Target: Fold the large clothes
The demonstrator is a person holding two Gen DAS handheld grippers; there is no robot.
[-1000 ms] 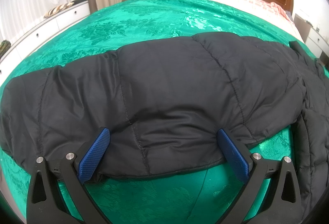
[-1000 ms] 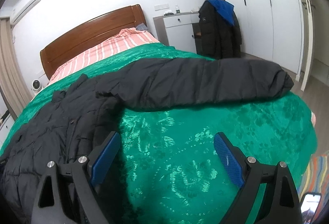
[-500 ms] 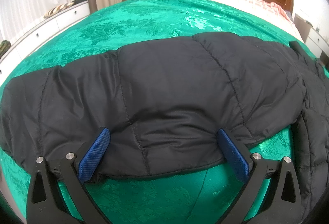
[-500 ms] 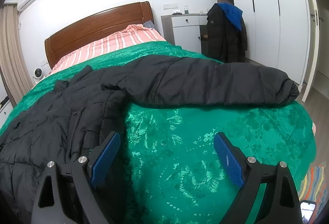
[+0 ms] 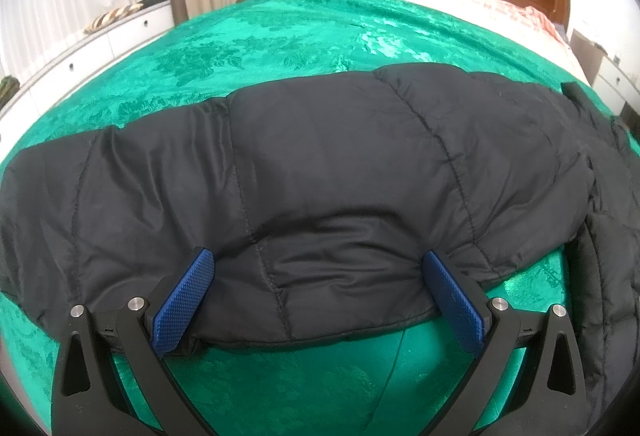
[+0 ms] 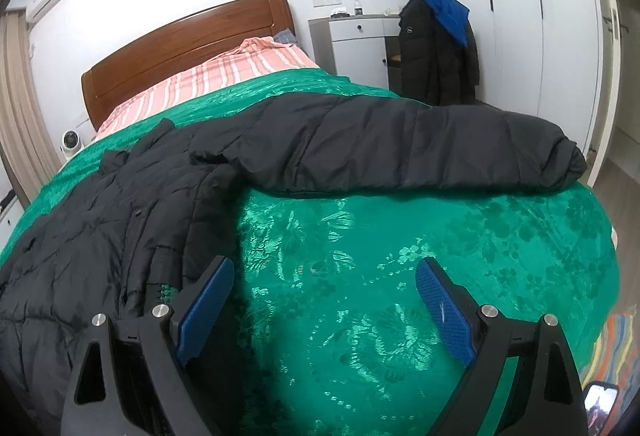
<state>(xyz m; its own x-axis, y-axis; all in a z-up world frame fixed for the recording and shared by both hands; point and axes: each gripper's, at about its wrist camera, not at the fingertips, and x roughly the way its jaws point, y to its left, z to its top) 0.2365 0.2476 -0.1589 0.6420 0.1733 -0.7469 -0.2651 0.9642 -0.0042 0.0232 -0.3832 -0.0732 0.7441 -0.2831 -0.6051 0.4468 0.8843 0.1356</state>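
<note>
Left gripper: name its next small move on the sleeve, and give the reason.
Probably close the left gripper on the sleeve. Its fingers are spread wide around the sleeve's near edge, with padded fabric bulging between them, not yet pinched. The sleeve lies stretched out flat on the green bedspread, unfolded.

The black jacket (image 5: 320,175) runs off both side edges — its cuff unseen. In the right wrist view the jacket's body (image 6: 100,236) is cut off at left.

I'm holding my left gripper (image 5: 318,276) wide open and low, while my right gripper (image 6: 324,284) is gaping equally wide.
</note>
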